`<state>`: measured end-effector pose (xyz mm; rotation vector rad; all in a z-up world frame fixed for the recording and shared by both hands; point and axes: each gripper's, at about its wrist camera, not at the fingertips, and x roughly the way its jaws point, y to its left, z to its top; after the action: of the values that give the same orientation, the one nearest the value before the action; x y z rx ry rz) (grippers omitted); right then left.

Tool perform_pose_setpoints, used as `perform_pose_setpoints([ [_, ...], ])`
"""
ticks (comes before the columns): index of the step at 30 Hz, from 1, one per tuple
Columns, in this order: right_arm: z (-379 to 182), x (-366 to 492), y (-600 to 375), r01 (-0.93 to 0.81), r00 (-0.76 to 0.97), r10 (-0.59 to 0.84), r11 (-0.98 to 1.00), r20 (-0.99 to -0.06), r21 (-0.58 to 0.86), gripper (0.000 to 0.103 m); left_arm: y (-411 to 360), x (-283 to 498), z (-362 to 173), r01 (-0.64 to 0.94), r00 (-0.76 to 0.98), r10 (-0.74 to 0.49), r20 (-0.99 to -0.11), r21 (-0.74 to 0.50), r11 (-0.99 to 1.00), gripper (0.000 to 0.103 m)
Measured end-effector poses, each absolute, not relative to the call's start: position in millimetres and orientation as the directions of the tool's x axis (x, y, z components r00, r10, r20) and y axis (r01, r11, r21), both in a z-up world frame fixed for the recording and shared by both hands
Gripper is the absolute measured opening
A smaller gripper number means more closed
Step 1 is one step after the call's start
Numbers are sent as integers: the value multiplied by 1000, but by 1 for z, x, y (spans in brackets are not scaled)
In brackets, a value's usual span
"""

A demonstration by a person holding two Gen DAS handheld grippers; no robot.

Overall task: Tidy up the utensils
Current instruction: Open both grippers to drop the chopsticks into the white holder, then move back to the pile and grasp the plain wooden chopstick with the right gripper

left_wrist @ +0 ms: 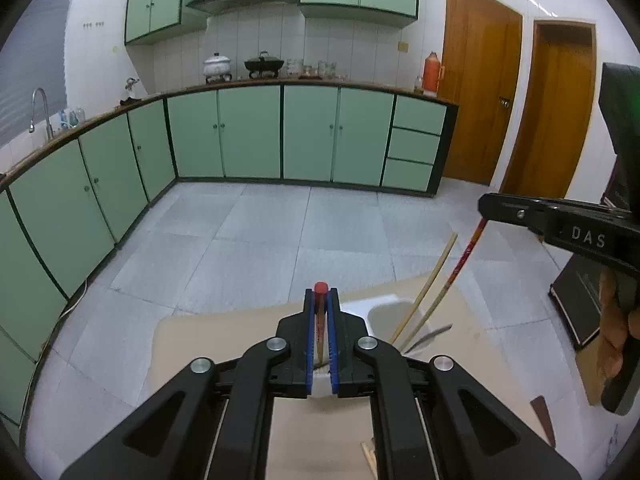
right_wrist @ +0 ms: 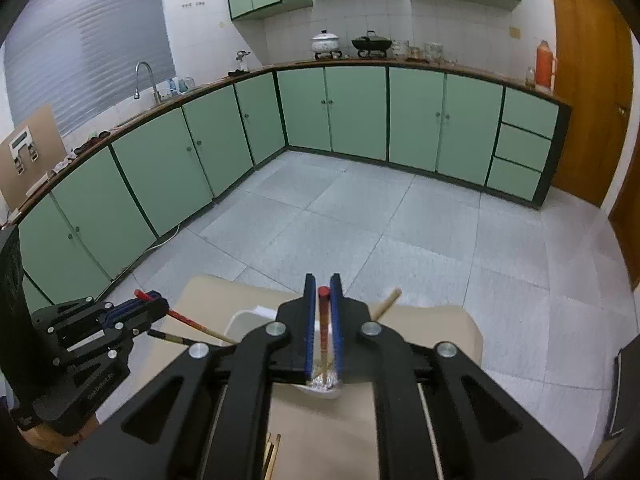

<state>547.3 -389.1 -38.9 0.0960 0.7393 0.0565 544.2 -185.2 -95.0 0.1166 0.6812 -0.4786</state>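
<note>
Two red-capped chopsticks, one in each gripper; the left gripper (left_wrist: 321, 300) pinches its chopstick (left_wrist: 320, 312) tight between the blue pads, red cap poking out past the tips; the right gripper (right_wrist: 323, 292) has its chopstick (right_wrist: 323, 320) between jaws that stand a shade apart, and from its own view I cannot tell whether the pads press it or have just let go. Both sticks slant down into the white holder (left_wrist: 384, 310) on the beige table (left_wrist: 192, 344), where a bare wooden chopstick (left_wrist: 430, 280) and a dark-handled utensil (left_wrist: 434, 332) already lean.

The risk, as I judge it: the right stick is loose; if it is not seated in the holder it could tip against the rim and slide out onto the table, or knock the leaning wooden one over; the left stick, let go while tilted, could likewise fall across the holder's edge; the holder looks light, so a push from either stick might shove it.

Pose: both grippers angle downward over the holder, side by side, left beside right; a hand (left_wrist: 616, 320) wraps the right handle at the frame's edge.
</note>
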Motion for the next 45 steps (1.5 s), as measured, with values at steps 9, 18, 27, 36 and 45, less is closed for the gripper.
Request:
perform_pose_setpoints([
  [9,-21,483,-402,-33,794,104,991,-600,128,18,-142,506,-60,449,729,-409,-548,-69,891,29],
  [18,-102,309,-385,-32,849,63,997,-525,67,26,-73,385,-96,402,813,-391,-432,-70,913,56],
  [27,-258,204,-305,-106,737,91,994,-670,19,28,-51,285,-201,365,794,-356,-492,-81,927,59],
  [36,-296,209,-268,-176,702,107,984,-704,-26,28,-53,263,-242,361,765,-357,-537,-102,927,59],
  [45,-296,230,-262,-183,720,123,983,-683,-16,28,-50,268,-256,367,745,-349,-568,-87,926,59],
])
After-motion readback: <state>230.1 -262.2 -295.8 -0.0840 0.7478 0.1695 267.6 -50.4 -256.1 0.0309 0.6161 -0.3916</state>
